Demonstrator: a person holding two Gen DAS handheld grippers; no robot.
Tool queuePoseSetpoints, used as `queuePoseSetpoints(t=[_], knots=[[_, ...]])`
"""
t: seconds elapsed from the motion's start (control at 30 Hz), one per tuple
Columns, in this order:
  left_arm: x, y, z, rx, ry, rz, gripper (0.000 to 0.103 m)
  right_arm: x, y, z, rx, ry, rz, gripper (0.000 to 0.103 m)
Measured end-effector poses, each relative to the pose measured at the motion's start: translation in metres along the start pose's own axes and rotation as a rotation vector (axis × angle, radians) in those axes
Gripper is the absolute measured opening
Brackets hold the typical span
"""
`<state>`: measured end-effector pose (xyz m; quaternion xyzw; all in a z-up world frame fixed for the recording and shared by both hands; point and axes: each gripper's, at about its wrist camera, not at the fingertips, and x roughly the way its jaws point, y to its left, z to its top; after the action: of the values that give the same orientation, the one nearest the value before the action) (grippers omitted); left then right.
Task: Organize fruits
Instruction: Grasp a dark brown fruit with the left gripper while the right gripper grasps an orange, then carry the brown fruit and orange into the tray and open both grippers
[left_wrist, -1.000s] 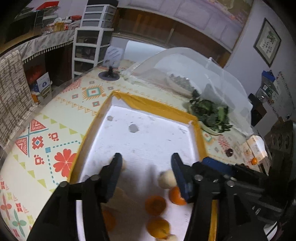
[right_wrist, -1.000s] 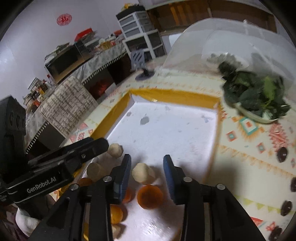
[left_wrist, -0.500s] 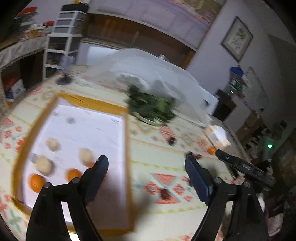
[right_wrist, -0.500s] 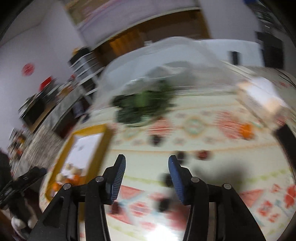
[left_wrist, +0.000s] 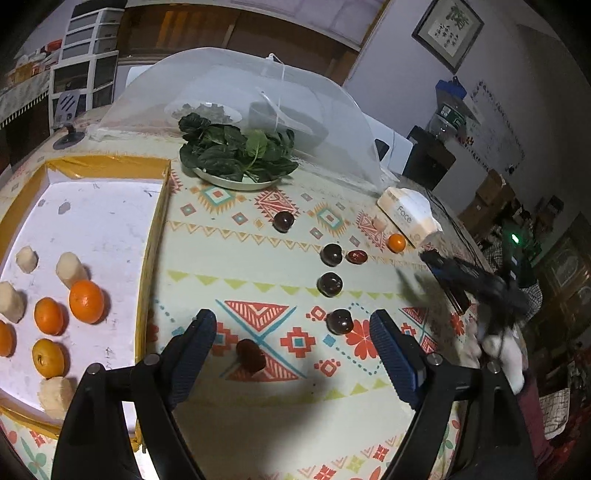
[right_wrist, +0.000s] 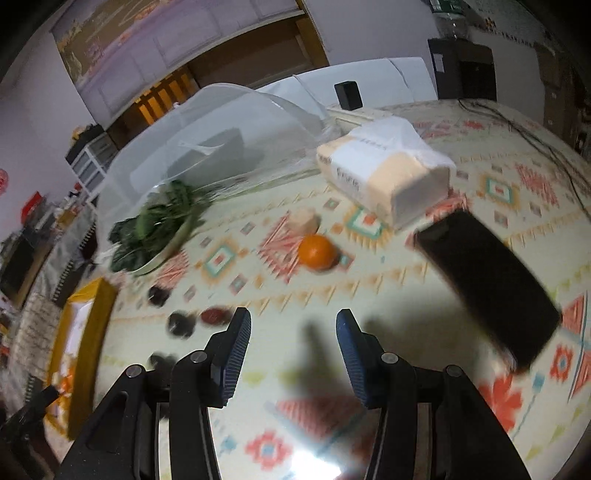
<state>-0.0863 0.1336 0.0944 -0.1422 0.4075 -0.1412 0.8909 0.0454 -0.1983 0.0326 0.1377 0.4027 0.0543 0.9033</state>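
Patterned worktop noted in cluttered room. Yellow-rimmed tray set as landmark: oranges and pale pieces grouped inside, judged already sorted. Dark fruits seen scattered right of tray; stray orange well beyond. Left tongs and right tongs both agape, nothing gripped, judged ready for pickup.

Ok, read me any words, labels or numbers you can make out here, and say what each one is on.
"Face": on the tissue pack.
Tissue pack's side print in the right wrist view: blurred, unreadable.
Framed calligraphy on the wall: characters too small to read.
Whiteboard writing: too small.
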Motion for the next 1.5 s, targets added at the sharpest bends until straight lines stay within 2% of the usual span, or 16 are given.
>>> queuePoseSetpoints(t=[0.17, 0.3, 0.37, 0.4, 0.53, 0.67, 0.83, 0.97, 1.07, 1.1, 1.17, 1.33, 1.4, 1.5], knots=[[-0.007, -0.002, 0.005, 0.019, -0.017, 0.045, 0.084, 0.048, -0.002, 0.026, -0.037, 0.044, -0.109, 0.052], [-0.008, 0.000, 0.006, 0.021, -0.021, 0.067, 0.084, 0.072, -0.014, 0.033, 0.006, 0.072, -0.103, 0.052], [-0.005, 0.000, 0.006, 0.022, -0.017, 0.073, 0.084, 0.074, -0.015, 0.033, 0.016, 0.072, -0.089, 0.045], [-0.002, -0.001, 0.006, 0.024, -0.013, 0.073, 0.084, 0.074, -0.015, 0.032, 0.014, 0.071, -0.081, 0.037], [0.012, -0.014, 0.001, 0.060, 0.014, 0.062, 0.084, 0.072, -0.011, 0.028, -0.016, 0.063, -0.088, 0.036], [0.031, -0.029, -0.006, 0.101, 0.052, 0.053, 0.084, 0.061, -0.017, 0.021, 0.031, 0.059, -0.040, 0.036], [0.056, -0.047, -0.015, 0.158, 0.100, 0.049, 0.084, 0.037, -0.016, -0.005, 0.089, 0.060, 0.097, 0.036], [0.081, -0.062, -0.020, 0.200, 0.131, 0.059, 0.084, 0.025, -0.005, -0.022, 0.083, 0.059, 0.164, 0.036], [0.096, -0.072, -0.021, 0.230, 0.142, 0.077, 0.084, 0.022, 0.004, -0.029, 0.054, 0.051, 0.176, 0.036], [0.100, -0.074, -0.020, 0.238, 0.142, 0.083, 0.083, 0.021, 0.008, -0.030, 0.041, 0.044, 0.174, 0.036], [0.107, -0.079, -0.021, 0.259, 0.144, 0.097, 0.072, 0.021, 0.010, -0.032, 0.030, 0.039, 0.177, 0.036], [0.127, -0.075, -0.021, 0.236, 0.184, 0.112, 0.032, 0.024, 0.010, -0.035, 0.023, 0.048, 0.193, 0.036], [0.127, -0.075, -0.021, 0.232, 0.171, 0.107, 0.024, 0.023, 0.009, -0.036, 0.018, 0.045, 0.189, 0.036], [0.124, -0.076, -0.022, 0.226, 0.159, 0.110, 0.024, 0.021, 0.011, -0.037, 0.007, 0.031, 0.180, 0.036]])
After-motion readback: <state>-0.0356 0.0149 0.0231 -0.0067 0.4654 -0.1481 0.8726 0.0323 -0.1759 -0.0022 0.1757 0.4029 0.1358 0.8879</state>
